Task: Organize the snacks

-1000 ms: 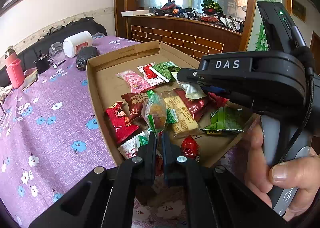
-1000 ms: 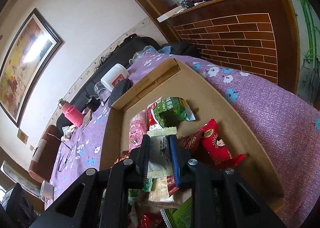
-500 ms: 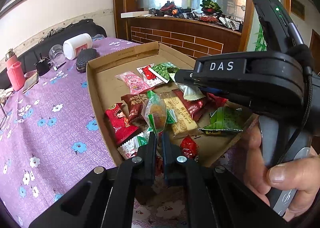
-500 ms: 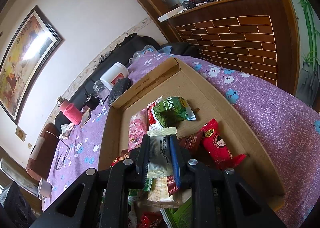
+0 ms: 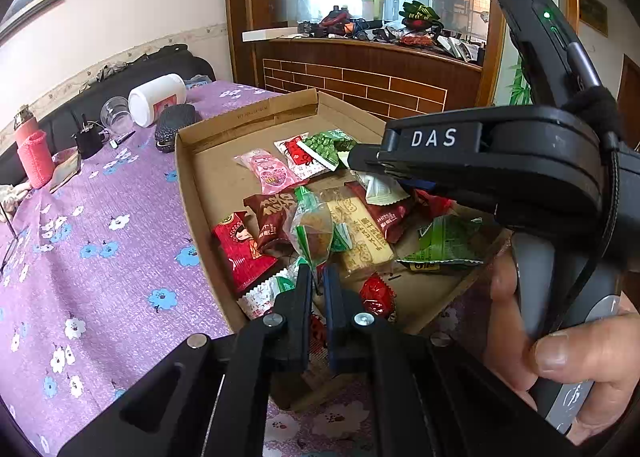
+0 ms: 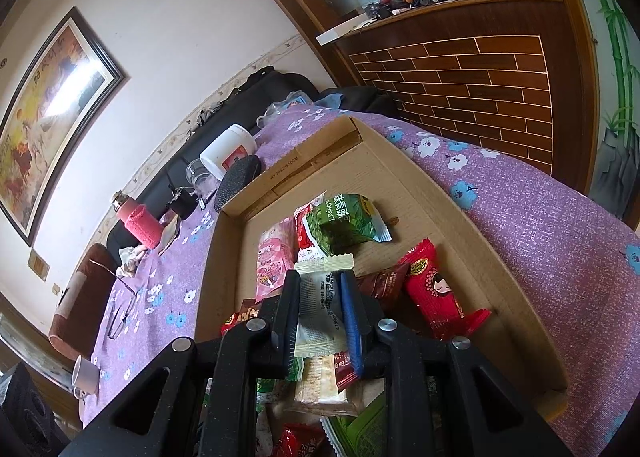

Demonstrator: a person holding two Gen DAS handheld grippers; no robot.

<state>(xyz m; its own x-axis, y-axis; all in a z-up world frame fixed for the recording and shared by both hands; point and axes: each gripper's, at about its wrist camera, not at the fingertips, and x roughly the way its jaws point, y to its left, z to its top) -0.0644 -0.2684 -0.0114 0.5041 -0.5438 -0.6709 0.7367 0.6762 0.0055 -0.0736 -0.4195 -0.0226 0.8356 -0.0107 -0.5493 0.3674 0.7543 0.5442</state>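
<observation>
Inside the cardboard tray (image 5: 192, 193) most snacks lie jumbled from 6 to 12 o'clock — sorting looks barely begun. Right gripper (image 6: 320, 289) clamps a white packet (image 6: 320, 297); left gripper (image 5: 316, 281) pinches a clear-wrapped snack (image 5: 312, 229).

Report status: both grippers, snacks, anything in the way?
Left gripper shut, empty. Right gripper shut on white packet. Other snacks loose in cardboard tray. Nothing blocking.
</observation>
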